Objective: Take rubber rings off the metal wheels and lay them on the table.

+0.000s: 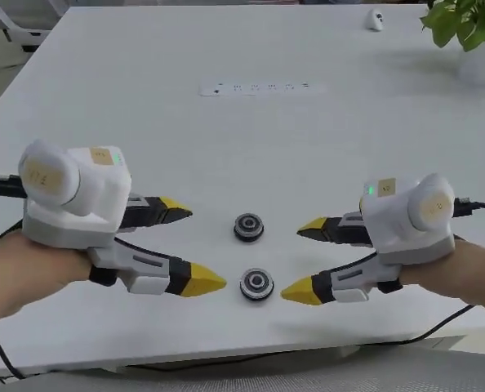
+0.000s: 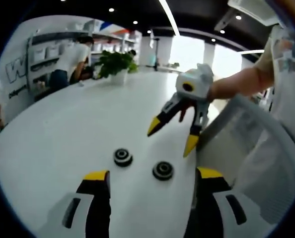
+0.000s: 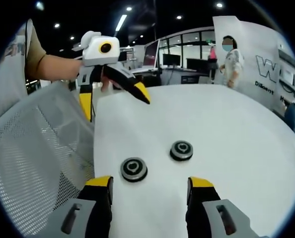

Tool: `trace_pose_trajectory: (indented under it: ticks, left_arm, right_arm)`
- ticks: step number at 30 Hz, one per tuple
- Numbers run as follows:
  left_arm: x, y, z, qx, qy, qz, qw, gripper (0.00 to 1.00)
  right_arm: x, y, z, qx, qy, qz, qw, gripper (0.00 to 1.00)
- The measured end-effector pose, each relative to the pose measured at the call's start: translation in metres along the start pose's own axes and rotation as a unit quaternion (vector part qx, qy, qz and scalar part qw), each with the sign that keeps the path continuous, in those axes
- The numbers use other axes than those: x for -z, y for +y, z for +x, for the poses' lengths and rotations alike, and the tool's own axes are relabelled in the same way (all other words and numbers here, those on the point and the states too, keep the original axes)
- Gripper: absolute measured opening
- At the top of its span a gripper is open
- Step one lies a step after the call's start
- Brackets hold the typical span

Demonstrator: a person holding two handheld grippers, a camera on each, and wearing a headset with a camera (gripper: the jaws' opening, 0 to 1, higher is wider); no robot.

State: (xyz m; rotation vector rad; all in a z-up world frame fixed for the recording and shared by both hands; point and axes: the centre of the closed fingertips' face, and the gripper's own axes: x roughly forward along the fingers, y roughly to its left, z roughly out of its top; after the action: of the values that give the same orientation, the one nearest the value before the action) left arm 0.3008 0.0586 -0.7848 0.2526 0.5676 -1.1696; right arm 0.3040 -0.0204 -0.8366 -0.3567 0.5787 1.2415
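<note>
Two small metal wheels with black rubber rings lie flat on the white table: the far wheel and the near wheel. My left gripper stands open just left of them, yellow tips pointing right. My right gripper stands open just right of them, tips pointing left. Neither holds anything. In the left gripper view the near wheel and far wheel lie ahead of the open jaws, with the right gripper beyond. In the right gripper view the near wheel and far wheel lie ahead, the left gripper beyond.
A white power strip lies mid-table further back. A potted plant and a small white object stand at the far right. The table's front edge runs just below the grippers. A mesh chair back is beside the table. People stand in the background.
</note>
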Motion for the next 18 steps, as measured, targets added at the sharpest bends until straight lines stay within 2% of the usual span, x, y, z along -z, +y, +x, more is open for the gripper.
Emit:
trace_pose_trajectory:
  ticks: [5, 11, 18]
  left_arm:
    - [0.005, -0.002, 0.009, 0.013, 0.014, 0.001, 0.9998, 0.68]
    - [0.005, -0.003, 0.017, 0.022, 0.020, 0.005, 0.9995, 0.65]
    - [0.010, -0.005, 0.025, 0.034, 0.029, 0.008, 0.9990, 0.60]
  right_arm:
    - [0.004, 0.000, 0.004, -0.008, 0.006, -0.004, 0.9999, 0.53]
    - [0.008, 0.003, 0.011, -0.023, 0.015, -0.011, 0.9996, 0.49]
    - [0.009, 0.005, 0.015, -0.032, 0.017, -0.010, 0.9993, 0.45]
